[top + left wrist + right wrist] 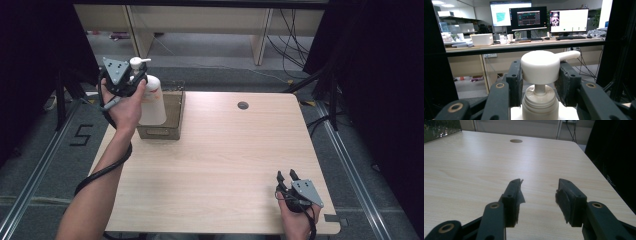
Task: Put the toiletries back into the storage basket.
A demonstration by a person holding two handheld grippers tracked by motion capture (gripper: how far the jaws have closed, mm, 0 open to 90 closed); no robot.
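A white pump bottle (pixel 152 102) stands in a brown open box (pixel 161 133) at the table's far left corner. My left gripper (pixel 137 76) is shut on the bottle's pump head (pixel 540 66), with one black pad on each side of it and the spout pointing right. The bottle's neck (pixel 540 102) shows just under the jaws. At the front right of the wooden table (pixel 225 150) my right gripper (pixel 287 175) rests low and stands open. In the right gripper view its jaws (pixel 539 192) have bare tabletop between them.
A round cable hole (pixel 243 105) sits near the table's far edge. Dark curtains and stand legs flank the table on both sides. Beyond it are a desk with monitors (pixel 529 17) and loose cables on the floor.
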